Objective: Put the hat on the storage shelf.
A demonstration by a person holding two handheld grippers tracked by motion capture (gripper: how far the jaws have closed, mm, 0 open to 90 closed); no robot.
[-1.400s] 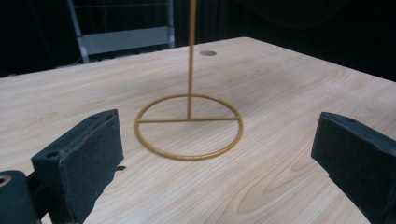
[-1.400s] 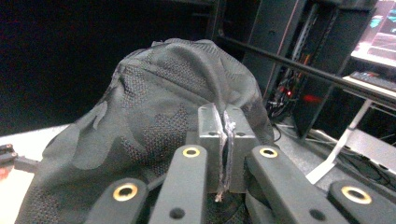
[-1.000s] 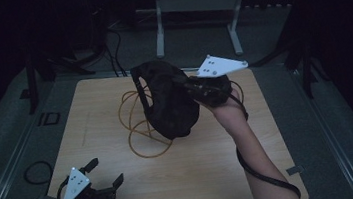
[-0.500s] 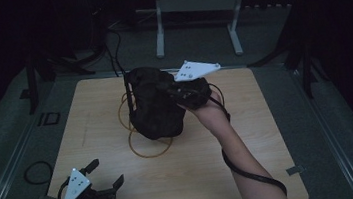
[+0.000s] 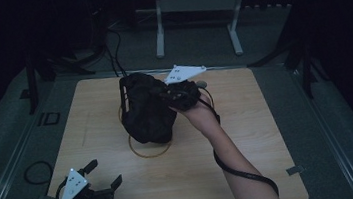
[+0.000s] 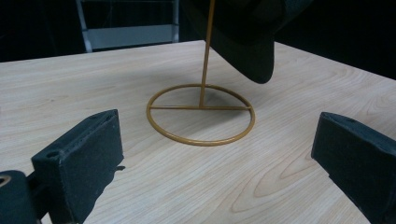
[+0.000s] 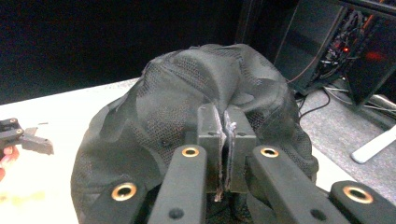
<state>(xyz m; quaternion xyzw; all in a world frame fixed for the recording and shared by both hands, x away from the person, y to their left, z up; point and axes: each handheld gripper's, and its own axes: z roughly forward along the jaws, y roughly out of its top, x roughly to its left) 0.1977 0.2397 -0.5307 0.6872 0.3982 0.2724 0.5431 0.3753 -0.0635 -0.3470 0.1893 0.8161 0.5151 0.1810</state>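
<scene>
The black cap (image 5: 147,114) hangs over the middle of the counter (image 5: 269,134), above the gold wire stand (image 6: 201,112), clamped in the right hand-held gripper (image 7: 223,140), whose jaws are pressed together on a fold of its mesh fabric. The left hand-held gripper (image 5: 103,175) rests at the near left corner, jaws wide apart and holding nothing.

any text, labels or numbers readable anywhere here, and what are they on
"ID" or a mark that looks like it: on the grey floor beside the table's left edge; too dim to be sure it is lettering.
No print can be read on the black hat, the gold wire stand, the left claw or the right claw.
</scene>
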